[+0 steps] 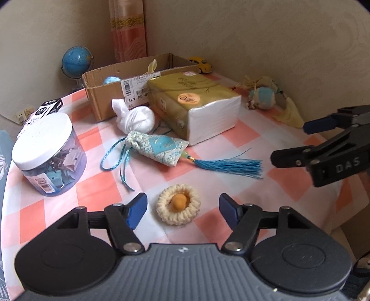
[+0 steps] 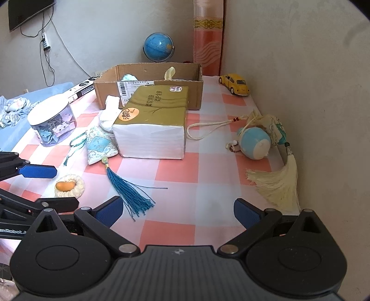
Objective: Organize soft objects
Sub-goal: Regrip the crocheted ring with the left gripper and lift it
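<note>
Beige walls meet in a corner, where a pink-and-orange curtain with a yellow patterned band hangs. A table under a pink-and-white checked cloth fills that corner. High on the left wall sits a dark screen — cables trail below it. Soft daylight throughout.

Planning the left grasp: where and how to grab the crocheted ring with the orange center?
Pinch the crocheted ring across its outer rim, coming straight down. It lies flat on the tablecloth, already between the open fingers of the left hand-held gripper; the rim looks soft and should compress.
</note>
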Action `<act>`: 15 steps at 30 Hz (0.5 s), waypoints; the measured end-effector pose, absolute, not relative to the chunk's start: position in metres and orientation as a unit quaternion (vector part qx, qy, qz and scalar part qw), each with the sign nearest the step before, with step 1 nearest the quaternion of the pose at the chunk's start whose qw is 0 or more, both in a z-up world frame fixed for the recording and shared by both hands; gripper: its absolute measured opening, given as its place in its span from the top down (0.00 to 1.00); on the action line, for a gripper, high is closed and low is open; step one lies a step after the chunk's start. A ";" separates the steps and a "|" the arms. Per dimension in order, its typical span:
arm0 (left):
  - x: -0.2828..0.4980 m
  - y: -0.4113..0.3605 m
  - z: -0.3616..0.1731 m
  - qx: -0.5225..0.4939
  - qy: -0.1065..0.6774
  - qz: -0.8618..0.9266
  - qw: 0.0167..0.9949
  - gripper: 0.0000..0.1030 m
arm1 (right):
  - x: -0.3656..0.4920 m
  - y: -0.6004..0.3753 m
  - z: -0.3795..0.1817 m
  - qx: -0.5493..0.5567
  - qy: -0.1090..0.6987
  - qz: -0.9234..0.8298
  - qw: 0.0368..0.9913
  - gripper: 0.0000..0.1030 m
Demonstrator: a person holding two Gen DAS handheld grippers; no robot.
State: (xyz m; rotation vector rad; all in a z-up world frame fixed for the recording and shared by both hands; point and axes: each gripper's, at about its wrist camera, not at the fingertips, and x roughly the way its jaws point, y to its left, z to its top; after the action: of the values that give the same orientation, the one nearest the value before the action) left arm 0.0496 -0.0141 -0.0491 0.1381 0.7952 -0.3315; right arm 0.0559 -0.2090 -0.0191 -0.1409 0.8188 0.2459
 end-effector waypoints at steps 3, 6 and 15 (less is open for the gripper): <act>0.052 -0.014 -0.053 0.061 0.388 -0.158 0.906 0.34 | 0.056 -0.211 -0.019 -0.065 0.396 0.116 0.908 0.00; 0.055 -0.013 -0.056 0.052 0.387 -0.152 0.908 0.44 | 0.057 -0.213 -0.019 -0.062 0.398 0.113 0.908 0.00; 0.055 -0.011 -0.048 0.038 0.371 -0.157 0.914 0.58 | 0.057 -0.211 -0.020 -0.065 0.399 0.115 0.907 0.00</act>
State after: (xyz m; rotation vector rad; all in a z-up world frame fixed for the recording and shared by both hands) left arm 0.0547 -0.0112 -0.0481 0.0788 0.7646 -0.3241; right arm 0.0574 -0.2111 -0.0200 -0.1342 0.8243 0.2373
